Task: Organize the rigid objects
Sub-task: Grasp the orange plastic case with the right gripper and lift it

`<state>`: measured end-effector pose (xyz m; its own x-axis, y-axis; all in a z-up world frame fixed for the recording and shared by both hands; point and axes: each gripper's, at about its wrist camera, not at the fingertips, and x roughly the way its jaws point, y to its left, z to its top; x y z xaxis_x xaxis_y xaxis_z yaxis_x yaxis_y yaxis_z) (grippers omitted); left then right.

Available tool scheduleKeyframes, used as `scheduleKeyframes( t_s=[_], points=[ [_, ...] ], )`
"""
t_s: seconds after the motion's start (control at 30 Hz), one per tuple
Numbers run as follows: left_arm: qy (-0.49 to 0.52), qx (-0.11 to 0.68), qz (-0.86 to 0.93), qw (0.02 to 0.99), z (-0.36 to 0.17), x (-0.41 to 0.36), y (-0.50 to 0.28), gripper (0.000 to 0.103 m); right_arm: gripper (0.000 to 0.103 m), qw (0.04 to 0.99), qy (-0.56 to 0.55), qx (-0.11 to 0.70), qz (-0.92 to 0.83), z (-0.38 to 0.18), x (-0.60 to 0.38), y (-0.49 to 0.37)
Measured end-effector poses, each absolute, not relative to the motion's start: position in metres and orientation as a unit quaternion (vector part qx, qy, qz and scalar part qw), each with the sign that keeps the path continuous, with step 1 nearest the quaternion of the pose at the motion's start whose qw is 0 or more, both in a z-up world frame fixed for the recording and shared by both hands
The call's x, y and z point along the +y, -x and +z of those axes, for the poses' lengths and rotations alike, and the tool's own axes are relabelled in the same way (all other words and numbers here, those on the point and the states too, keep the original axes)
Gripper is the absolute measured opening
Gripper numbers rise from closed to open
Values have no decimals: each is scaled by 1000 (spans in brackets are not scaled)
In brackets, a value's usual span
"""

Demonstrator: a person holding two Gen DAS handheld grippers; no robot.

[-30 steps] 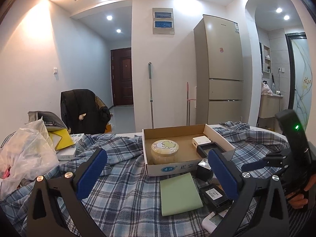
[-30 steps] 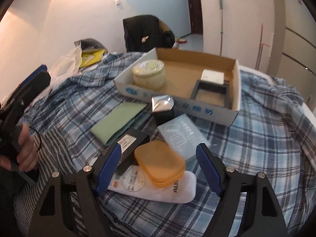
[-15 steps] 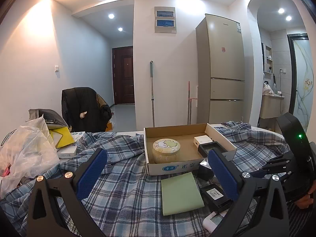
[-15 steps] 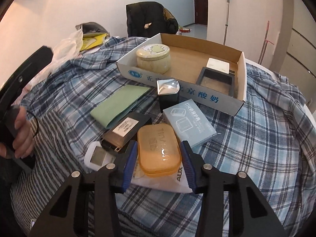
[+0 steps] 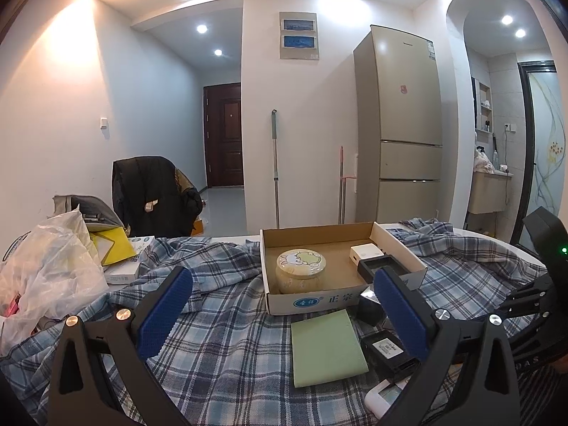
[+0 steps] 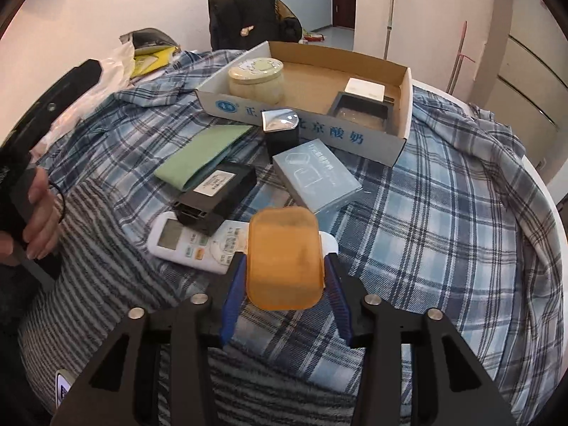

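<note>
My right gripper (image 6: 285, 266) is shut on an orange plastic case (image 6: 285, 257) and holds it above the white remote (image 6: 191, 245). A cardboard box (image 6: 399, 138) holds a round cream jar (image 6: 256, 78), a white adapter (image 6: 365, 88) and a black tray (image 6: 362, 110). In front of it lie a green pad (image 6: 206, 154), a black box (image 6: 216, 197), a grey-blue box (image 6: 316, 174) and a small black cube with a silver top (image 6: 280, 129). My left gripper (image 5: 282, 314) is open and empty, held above the plaid cloth before the cardboard box (image 5: 273, 301).
A plaid cloth (image 6: 443, 213) covers the table. A plastic bag (image 5: 46, 273), yellow folder (image 5: 110, 248) and white boxes (image 5: 124, 271) lie at the left. A chair with a black jacket (image 5: 152, 191) stands behind. A fridge (image 5: 401, 131) is at the back.
My right gripper closed on the orange case and lifted it off the remote, pulling back toward me. My left gripper stayed open and rose slightly.
</note>
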<state>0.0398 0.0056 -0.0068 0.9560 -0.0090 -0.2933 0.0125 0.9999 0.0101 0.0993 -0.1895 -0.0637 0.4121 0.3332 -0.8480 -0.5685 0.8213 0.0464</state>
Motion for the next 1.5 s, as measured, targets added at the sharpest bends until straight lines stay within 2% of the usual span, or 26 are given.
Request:
scheduleKeyframes(
  t_s=[0.3,0.33,0.37,0.67,0.97,1.0,1.07,1.13,1.23,1.5],
  points=[
    [-6,146,-6,989,-7,5,-39,103,54,836,151,458,261,-62,-177,-105],
    [-6,147,-6,989,-7,5,-39,103,53,840,153,457,251,-64,-176,-105],
    [-6,146,-6,989,-7,4,-39,103,42,843,154,454,244,-66,-176,-105],
    [-2,156,-3,988,-4,8,-42,103,42,868,140,421,222,-47,-186,-107],
    [65,219,-42,973,15,26,-54,102,42,901,104,362,214,-17,-188,-107],
    [78,241,-59,966,16,29,-59,101,42,904,98,355,217,-18,-189,-107],
    [105,298,-73,946,10,33,-74,84,42,905,92,350,223,-23,-189,-107],
    [132,346,-94,924,1,36,-86,75,42,903,93,353,227,-28,-190,-108],
    [149,403,-113,896,-15,36,-103,53,42,904,86,352,226,-31,-196,-110],
    [138,492,-122,851,-46,20,-135,51,42,907,68,351,224,-31,-207,-114]
  ],
)
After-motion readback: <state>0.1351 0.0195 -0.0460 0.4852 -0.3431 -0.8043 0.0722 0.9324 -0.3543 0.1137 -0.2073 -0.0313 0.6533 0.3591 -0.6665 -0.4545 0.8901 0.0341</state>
